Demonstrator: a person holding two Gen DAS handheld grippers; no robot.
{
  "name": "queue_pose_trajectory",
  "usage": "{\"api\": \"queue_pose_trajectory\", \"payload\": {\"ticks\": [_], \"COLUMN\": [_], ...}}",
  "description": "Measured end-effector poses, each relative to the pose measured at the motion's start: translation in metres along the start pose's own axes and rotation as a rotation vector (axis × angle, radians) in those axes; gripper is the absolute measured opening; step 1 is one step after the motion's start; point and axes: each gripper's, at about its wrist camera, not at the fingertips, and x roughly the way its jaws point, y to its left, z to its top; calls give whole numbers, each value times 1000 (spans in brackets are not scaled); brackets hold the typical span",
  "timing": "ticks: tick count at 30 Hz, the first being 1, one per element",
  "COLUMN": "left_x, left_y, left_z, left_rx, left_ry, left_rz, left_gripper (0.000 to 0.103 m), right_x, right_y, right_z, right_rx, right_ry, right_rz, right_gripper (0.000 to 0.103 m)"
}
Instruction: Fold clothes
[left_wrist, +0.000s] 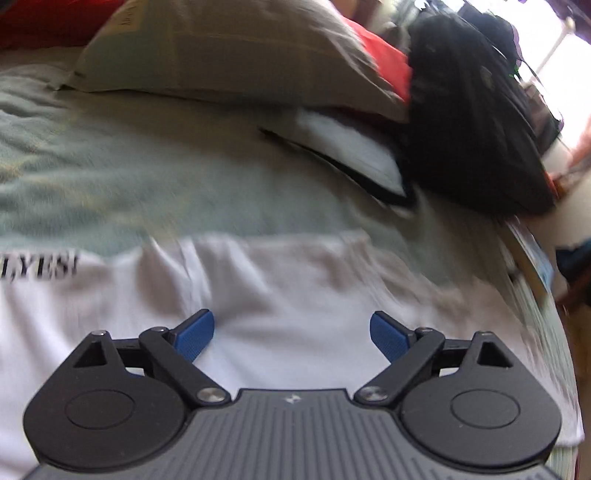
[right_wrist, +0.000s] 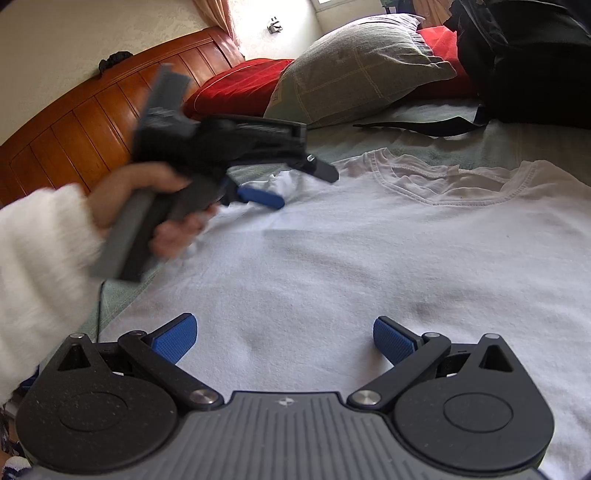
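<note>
A white T-shirt (right_wrist: 351, 258) lies spread flat on the bed (left_wrist: 110, 177), collar toward the grey pillow (right_wrist: 354, 70). The left gripper (left_wrist: 291, 334) hovers over the shirt, jaws released and grasping nothing. The right gripper (right_wrist: 284, 339) hangs above the shirt's middle, jaws likewise released

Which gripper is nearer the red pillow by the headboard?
Left. The left gripper hangs open over the white T-shirt just below the red pillow; the right gripper is farther back.
</note>
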Motion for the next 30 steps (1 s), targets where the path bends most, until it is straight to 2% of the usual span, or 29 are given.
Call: {"api": "queue_pose_trajectory", "payload": {"ticks": [4,10,12,15,17,18,19,21,23,26,28,30], "left_x": [12,10,1,-11,-6,1,8,22,28,39,45,43], "left_y": [5,-10,-19,-37,-47,-51,-54,-59,-60,-59,-59,-63], "left_z": [16,29,29,22,15,11,6,0,0,9,13,14], "left_rx": [10,49,59,78,78,77,85,117,130,124,123,119], "left_ry": [-60,-73,-69,-16,87,149,195,213,161,78,48,48], "left_rz": [32,100,48,-103,-187,-200,-184,-124,-99,-22,33,48], "left_gripper": [92,90,90,92,93,93,93,93,93,93,93,93], "right_x": [-1,-1,-2,-3,-2,-2,-2,-2,-1,-1,0,-1], "right_y": [-1,1,1,1,2,2,2,2,2,2,2,0], "right_z": [0,0,0,1,1,1,1,1,1,0,0,0], "right_rx": [6,-3,-3,1,2,1,1,3,4,-2,-6,3], "right_ry": [-1,-1,-3,-6,-4,-3,-3,-4,-4,0,3,3], "right_rz": [7,-1,-1,-1,-2,-3,-4,-3,-4,-7,-7,1], "right_gripper": [103,103,103,103,103,103,103,103,103,103,103,103]}}
